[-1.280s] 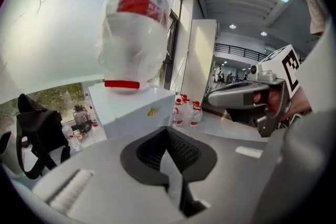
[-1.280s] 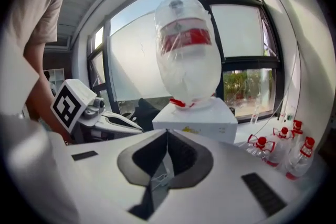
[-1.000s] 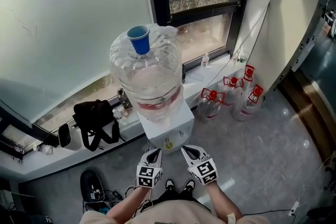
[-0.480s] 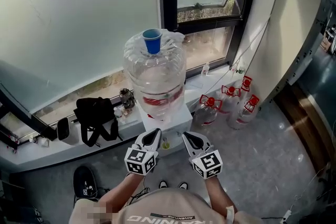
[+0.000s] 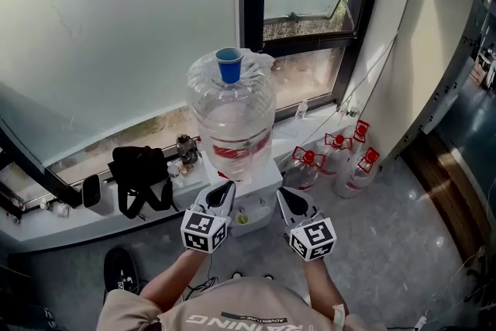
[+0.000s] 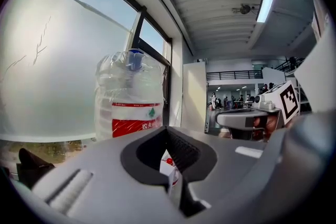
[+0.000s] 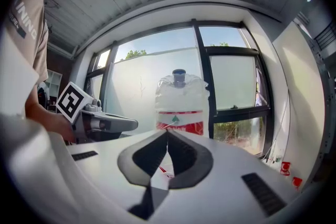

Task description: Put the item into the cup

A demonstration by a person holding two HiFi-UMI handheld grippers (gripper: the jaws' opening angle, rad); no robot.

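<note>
Fingers [image 6: 94, 186] of left gripper [image 5: 224, 187] shut, ribbed dark pads together tip to tip, clamping nothing. Same at right gripper [image 5: 284, 194]: grey fingers [image 7: 236, 181] closed to a point, nothing held between. Both held side by side, low in the head view, aimed at the dispenser [image 5: 262, 181], neither touching it.

Far left on the sill [image 5: 46, 232]: black bag [image 5: 139, 176], soft, straps hanging over the edge.

Centre: large bottle [image 5: 231, 120] of clear ribbed plastic, upended on the white boxy dispenser, red-and-white label round its lower half, crinkled clear film over its top. On that top, dead centre: blue cup [image 5: 229, 64], small, smooth plastic, tapered, standing upright with mouth up, long axis vertical. Well above and beyond both grippers. Contents of the cup not discernible.

Seen from the left gripper view, cup [image 6: 135, 59] up and left of the closed tips; from the right gripper view, cup [image 7: 179, 77] straight above them.

Right: three smaller clear jugs [image 5: 341, 157] with red caps and handles, upright on the grey floor [image 5: 403, 244] by the wall.
</note>
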